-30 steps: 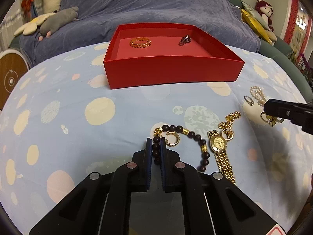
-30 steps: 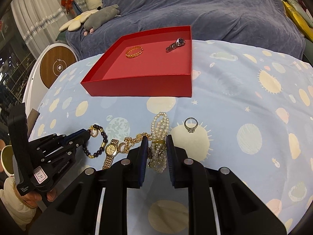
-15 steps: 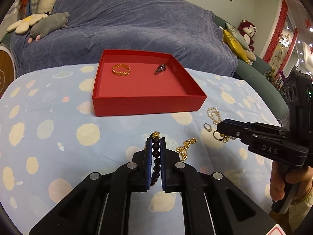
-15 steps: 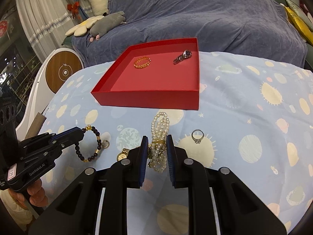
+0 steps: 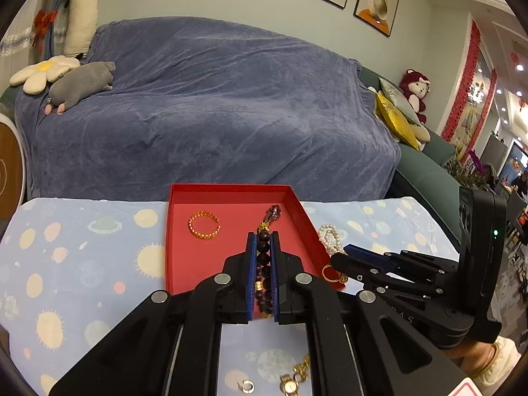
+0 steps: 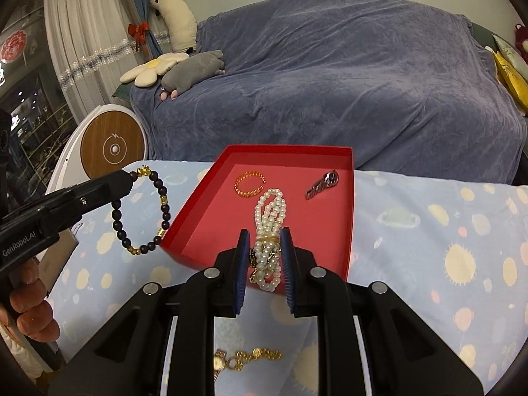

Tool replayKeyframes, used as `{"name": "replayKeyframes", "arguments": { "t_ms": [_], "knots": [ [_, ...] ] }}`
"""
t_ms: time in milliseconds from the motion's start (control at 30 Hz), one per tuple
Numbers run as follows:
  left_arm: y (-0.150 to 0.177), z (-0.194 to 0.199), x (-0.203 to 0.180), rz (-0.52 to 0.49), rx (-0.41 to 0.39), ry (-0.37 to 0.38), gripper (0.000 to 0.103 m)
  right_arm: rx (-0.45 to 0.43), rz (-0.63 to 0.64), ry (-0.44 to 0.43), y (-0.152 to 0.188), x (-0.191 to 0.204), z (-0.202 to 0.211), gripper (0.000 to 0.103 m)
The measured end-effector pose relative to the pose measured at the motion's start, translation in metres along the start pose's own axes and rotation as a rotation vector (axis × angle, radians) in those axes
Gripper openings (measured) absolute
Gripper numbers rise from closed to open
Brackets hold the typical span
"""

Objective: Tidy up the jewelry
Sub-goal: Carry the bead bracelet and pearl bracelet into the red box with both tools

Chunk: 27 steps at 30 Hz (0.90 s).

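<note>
Bracelets both lifted off the tablecloth since a second ago, bead bracelet clamped by left gripper, pearl bracelet by right gripper, near red tray for drop-off.

white lettering "genrobot.ai" runs along the side of the left tongs in the right wrist view. faint embossed letters on the right tongs body read only partly.

gold watch cut off by bottom edge, strap hidden
</note>
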<state>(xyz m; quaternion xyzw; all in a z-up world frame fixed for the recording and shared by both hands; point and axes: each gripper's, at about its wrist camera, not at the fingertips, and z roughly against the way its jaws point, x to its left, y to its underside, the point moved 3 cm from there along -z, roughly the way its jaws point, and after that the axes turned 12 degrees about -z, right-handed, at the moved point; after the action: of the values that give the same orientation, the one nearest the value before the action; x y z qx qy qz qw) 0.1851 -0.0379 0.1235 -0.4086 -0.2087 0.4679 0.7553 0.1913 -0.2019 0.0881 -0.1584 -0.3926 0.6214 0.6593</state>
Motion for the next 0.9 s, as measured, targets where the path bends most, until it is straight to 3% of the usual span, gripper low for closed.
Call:
{"name": "replayKeyframes", "arguments": {
  "t_ms": [200,433,900],
  "knots": [
    [-0.009,-0.063,0.031,0.067,0.044,-0.031,0.005,0.04,-0.043,0.038,-0.025,-0.022,-0.06,0.018],
    [0.006,-0.12,0.057,0.1,0.123,-0.073,0.005,0.129,-0.11,0.059,-0.021,-0.047,-0.111,0.018],
    [0.031,-0.139,0.071,0.122,0.163,-0.069,0.005,0.156,-0.145,0.018,-0.014,-0.055,-0.124,0.018]
  ]
}}
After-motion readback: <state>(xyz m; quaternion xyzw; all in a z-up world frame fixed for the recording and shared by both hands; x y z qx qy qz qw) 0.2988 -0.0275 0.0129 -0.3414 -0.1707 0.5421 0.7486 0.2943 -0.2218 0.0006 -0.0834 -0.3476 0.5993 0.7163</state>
